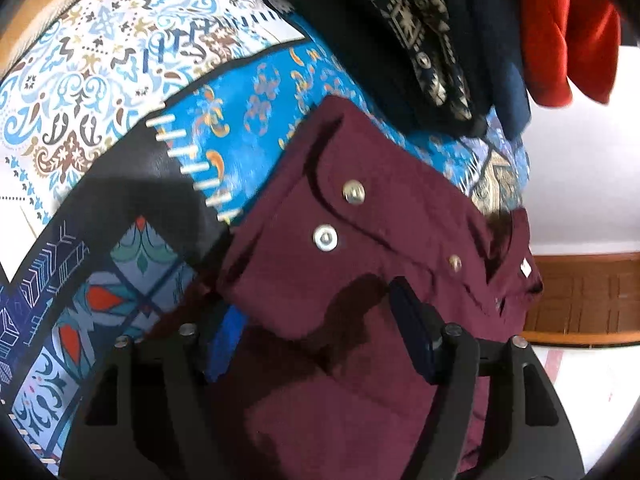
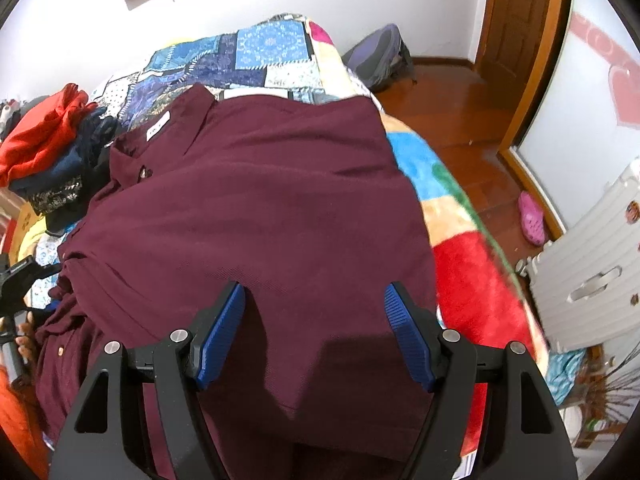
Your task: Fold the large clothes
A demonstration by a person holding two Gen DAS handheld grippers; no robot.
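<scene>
Right tongs [image 2: 314, 334]: spread, hovering over shirt [image 2: 256, 208], gripping nothing.
Left tongs [image 1: 316, 324]: spread above cuff [image 1: 344, 200], pinching nothing.
Shirt: flat on bed [image 2: 472, 280], near its right edge.
Progress: early; spread out, folds apparently still undone.
Pile [image 2: 48, 152]: clothes at far left.

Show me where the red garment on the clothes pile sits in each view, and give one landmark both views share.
Left wrist view: the red garment is at the top right corner, beside dark folded clothes.
Right wrist view: the red garment is at the left edge, on top of the pile of dark clothes.
Shared landmark: the maroon shirt, with its white neck label, lying on the patterned bedspread.
</scene>
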